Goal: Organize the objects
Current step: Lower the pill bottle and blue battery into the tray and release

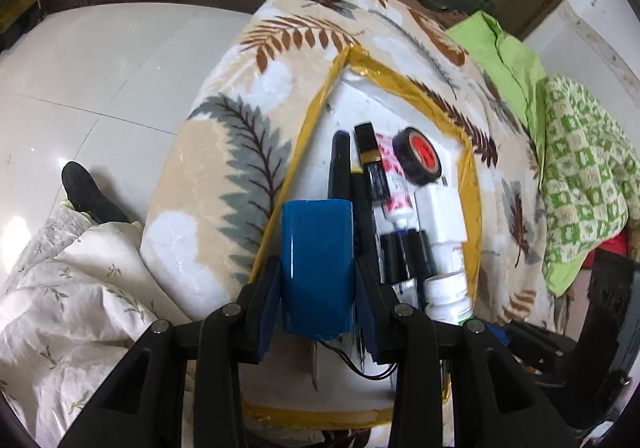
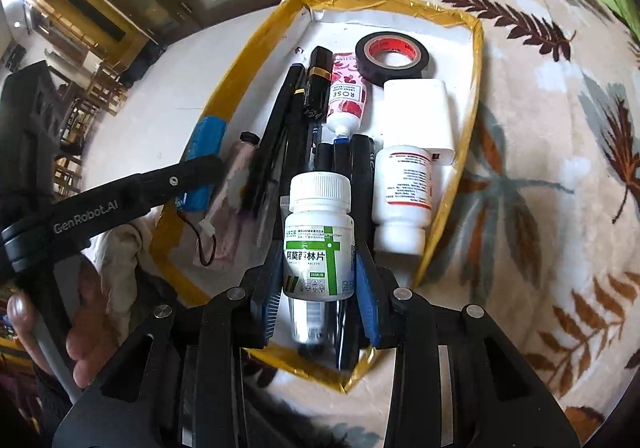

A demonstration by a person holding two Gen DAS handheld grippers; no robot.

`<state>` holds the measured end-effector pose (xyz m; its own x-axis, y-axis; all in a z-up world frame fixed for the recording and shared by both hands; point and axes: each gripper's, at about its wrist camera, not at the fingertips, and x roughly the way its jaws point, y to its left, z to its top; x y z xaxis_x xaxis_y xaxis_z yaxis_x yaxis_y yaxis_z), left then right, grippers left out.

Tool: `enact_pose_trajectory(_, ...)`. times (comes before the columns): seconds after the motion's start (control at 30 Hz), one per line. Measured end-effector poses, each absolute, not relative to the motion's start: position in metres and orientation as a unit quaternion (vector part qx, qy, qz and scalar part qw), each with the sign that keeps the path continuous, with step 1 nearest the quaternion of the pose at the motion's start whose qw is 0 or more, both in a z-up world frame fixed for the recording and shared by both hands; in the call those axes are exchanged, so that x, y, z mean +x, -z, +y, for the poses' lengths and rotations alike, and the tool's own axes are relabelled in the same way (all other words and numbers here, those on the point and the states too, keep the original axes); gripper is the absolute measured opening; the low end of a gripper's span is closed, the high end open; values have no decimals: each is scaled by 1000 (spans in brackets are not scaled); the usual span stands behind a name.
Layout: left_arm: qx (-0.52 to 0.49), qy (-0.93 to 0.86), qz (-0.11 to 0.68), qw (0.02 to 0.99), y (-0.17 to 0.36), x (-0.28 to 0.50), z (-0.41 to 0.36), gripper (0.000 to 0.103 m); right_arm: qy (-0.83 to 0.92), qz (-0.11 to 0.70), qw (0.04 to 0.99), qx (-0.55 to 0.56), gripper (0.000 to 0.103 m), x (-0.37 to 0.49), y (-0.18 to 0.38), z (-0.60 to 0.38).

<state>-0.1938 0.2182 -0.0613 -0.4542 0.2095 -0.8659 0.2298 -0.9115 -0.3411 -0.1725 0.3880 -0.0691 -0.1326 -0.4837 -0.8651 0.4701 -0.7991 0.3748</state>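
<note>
The left gripper (image 1: pixel 318 280) was clamped on a blue battery pack (image 1: pixel 317 264), pads pressing both sides, and held it above the left part of a white tray (image 1: pixel 348 96) with yellow-taped rim. The pack's red and black wires (image 1: pixel 360 368) hung below it. The right gripper (image 2: pixel 318 284) pinched a white pill bottle (image 2: pixel 319 244) with a green-cross label, cap pointing away from the camera, over the near end of the tray. The tray sat on a leaf-print blanket (image 1: pixel 224 152). In the tray lay a black tape roll (image 2: pixel 392 56) at the far right, a white charger (image 2: pixel 420 116) just in front of it, and a second white bottle (image 2: pixel 404 200) on its side, nearer still. Left of the tape lay a rose-print tube (image 2: pixel 347 96), then a black and gold lipstick (image 2: pixel 318 82) and several black pens (image 2: pixel 280 136), laid lengthwise and close together. A pale tube (image 2: pixel 236 176) lay near the tray's left wall. In the right wrist view, a hand (image 2: pixel 80 320) held the left gripper's handle at lower left, with the blue pack just visible beyond its fingers. A green cloth (image 1: pixel 508 48) lay on the blanket beyond the tray.
</note>
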Motion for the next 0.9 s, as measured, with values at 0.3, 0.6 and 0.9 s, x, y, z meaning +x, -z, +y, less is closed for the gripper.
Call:
enact_pose_trajectory(0.3,463,863,196,-56,38,-176,242,36,759,3,314,571,33,-168,69,383)
enact_pose_trajectory(0.6,548,823,151,-18,69,-192,262,36,758,1,310,574,34,-169,70,384)
enact_pose_trajectory(0.9,558,808,189,-15,75,-190,249,36,767,16,312,560,33,-180,63,372)
